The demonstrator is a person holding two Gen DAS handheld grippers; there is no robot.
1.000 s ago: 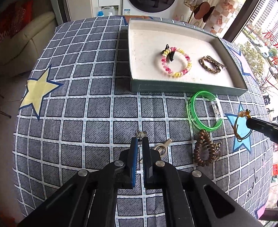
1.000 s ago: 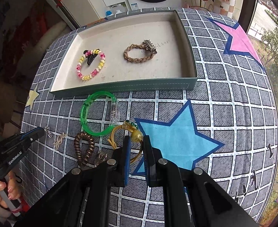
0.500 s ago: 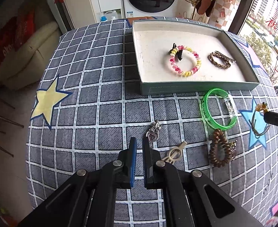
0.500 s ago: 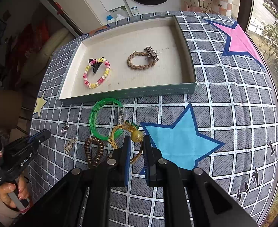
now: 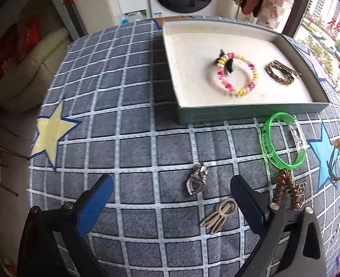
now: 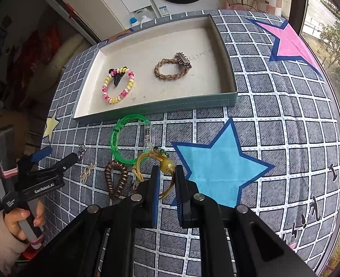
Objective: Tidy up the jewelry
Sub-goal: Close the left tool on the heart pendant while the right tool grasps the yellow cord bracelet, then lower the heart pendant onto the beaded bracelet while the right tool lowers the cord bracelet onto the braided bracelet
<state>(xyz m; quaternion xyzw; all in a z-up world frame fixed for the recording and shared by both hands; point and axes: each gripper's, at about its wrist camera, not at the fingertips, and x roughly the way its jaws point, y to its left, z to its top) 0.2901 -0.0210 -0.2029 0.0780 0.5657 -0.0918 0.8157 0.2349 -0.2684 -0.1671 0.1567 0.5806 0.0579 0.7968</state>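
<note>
Left jaws opening around heart pendant [image 5: 196, 182]

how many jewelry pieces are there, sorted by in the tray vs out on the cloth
in the tray: 2 (pink-yellow bead bracelet, braided bracelet)
on the cloth: 5 (green bangle, brown coil tie, gold cord bracelet, heart pendant, beige clip)
total: 7

Tray [image 5: 250, 113]: shallow, cream-lined, on checked cloth; holds pink-yellow bead bracelet [image 5: 238, 75] and braided brown bracelet [image 5: 279, 72], apart. In front of tray on cloth: green bangle [image 5: 283, 142] flat; brown coil tie [image 5: 283, 189]; heart charm [image 5: 196, 182]; beige clip [image 5: 220, 214]; gold cord bracelet [image 6: 154, 164] with amber bead, touching bangle.
</note>
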